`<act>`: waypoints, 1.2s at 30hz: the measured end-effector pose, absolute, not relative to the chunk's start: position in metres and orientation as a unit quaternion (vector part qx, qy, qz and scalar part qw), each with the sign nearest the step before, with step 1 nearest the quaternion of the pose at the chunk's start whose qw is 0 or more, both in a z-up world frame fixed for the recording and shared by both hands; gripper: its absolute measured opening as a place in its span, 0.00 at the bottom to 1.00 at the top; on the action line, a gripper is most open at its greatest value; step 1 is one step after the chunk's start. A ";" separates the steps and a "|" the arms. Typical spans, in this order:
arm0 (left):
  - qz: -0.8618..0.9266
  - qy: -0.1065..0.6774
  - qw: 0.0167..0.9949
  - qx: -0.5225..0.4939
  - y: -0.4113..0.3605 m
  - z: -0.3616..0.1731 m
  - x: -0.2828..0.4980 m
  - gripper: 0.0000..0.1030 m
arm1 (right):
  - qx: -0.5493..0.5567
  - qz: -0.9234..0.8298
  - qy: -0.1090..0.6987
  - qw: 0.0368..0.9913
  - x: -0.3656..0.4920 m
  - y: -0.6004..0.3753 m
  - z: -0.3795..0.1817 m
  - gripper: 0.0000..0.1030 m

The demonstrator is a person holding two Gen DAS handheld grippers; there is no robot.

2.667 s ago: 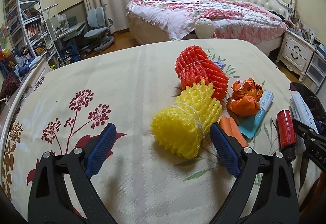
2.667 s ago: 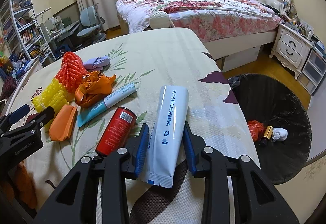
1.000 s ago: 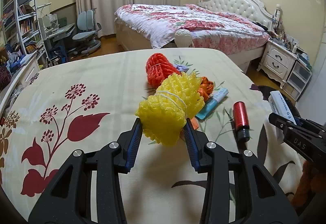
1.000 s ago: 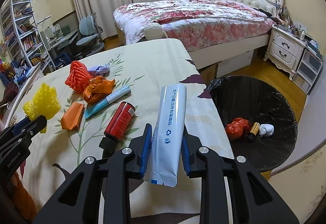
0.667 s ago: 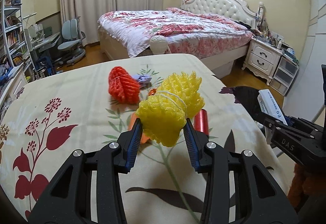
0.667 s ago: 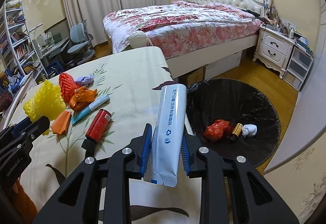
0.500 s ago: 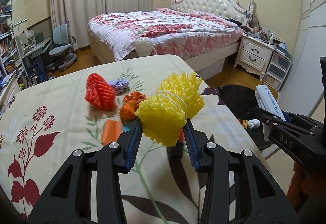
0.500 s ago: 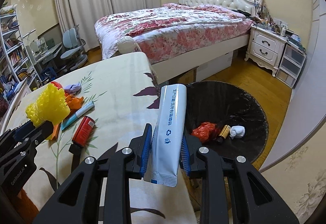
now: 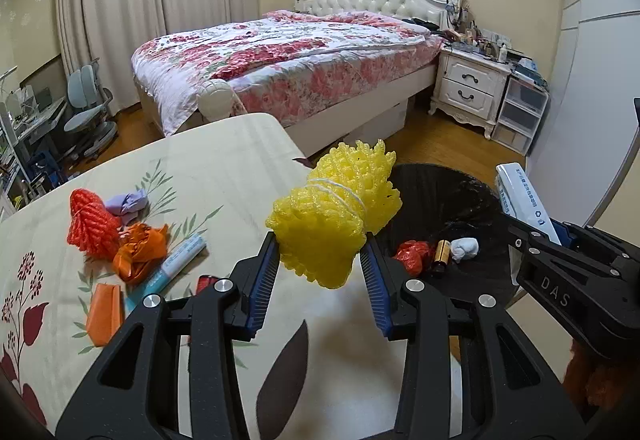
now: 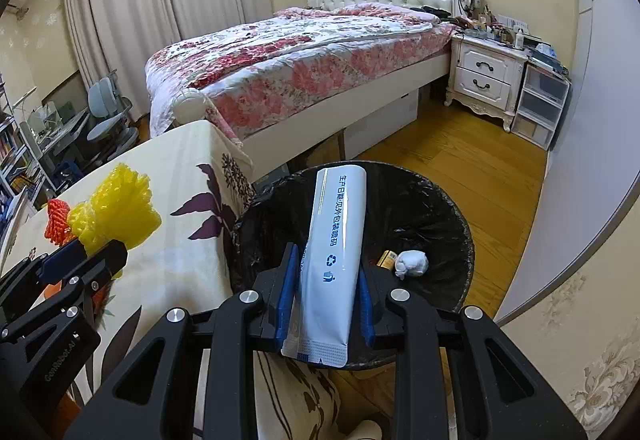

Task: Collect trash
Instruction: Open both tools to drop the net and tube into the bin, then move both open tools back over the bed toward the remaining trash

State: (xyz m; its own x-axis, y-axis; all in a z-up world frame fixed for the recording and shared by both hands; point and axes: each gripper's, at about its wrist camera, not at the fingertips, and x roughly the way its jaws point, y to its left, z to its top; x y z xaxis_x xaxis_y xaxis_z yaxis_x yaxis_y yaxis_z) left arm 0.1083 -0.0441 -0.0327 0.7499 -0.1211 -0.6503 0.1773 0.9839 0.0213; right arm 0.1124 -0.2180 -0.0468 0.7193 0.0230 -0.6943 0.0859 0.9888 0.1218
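Clamping yellow foam net [image 9: 334, 218], white pouch [image 10: 334, 260]

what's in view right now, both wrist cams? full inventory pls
yellow foam net: 1, yellow, held over the table edge
white pouch: 1, white with blue print, held above the bin
trash bin: 1, black liner, on the floor beside the table
bin contents: red wad, brown cylinder, white wad
red foam net: 1, red, on the table
purple wad: 1, lilac, behind the red net
orange bag: 1, crumpled
teal tube: 1, on the table
orange packet: 1, flat
red can: 1, mostly hidden
table: 1, cream floral cloth
bed, nightstand: background
left gripper: fingers shut on the yellow net
right gripper: fingers shut on the pouch
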 end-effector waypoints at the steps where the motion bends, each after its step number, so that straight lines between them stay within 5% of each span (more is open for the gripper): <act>1: -0.082 0.345 0.934 0.045 -0.050 -0.033 0.112 0.39 | 0.074 -0.019 0.374 0.924 0.114 -0.221 -0.048 0.27; 24: -0.090 0.367 0.922 0.081 -0.113 -0.054 0.158 0.42 | 0.102 -0.050 0.388 0.915 0.140 -0.261 -0.072 0.27; 36: -0.083 0.370 0.922 0.079 -0.113 -0.055 0.159 0.77 | 0.103 -0.071 0.399 0.908 0.139 -0.268 -0.079 0.47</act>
